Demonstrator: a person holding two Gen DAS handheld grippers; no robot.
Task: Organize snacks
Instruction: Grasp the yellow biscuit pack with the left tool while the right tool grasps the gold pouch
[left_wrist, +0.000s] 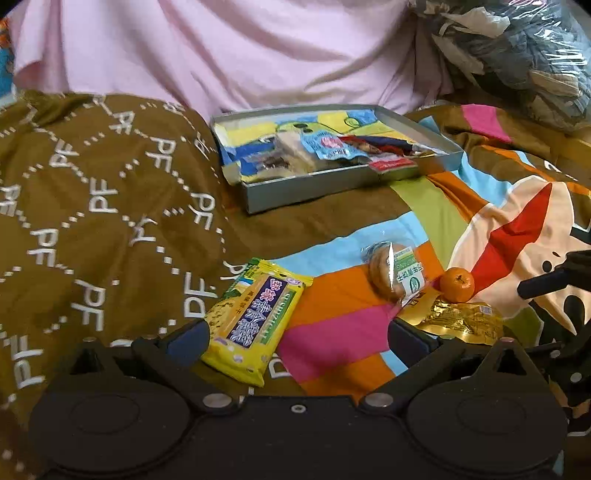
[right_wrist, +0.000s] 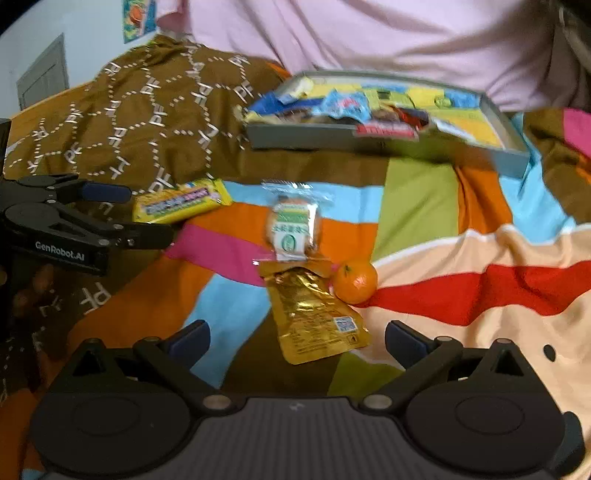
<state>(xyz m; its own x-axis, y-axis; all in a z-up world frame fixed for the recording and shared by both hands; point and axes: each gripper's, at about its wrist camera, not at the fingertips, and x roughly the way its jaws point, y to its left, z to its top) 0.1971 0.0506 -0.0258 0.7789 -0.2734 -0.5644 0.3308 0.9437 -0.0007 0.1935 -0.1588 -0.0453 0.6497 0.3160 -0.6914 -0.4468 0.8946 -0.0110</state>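
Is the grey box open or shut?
Open: the grey box has no lid on it, and snack packets lie exposed inside its rim.

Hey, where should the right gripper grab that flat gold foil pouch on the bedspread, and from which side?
Probably the near bottom edge of the flat gold foil pouch, coming in low from the right gripper's own side. The pouch lies flat with that end between the open jaws, while its far end sits close against the small orange mandarin and the clear-wrapped round pastry.
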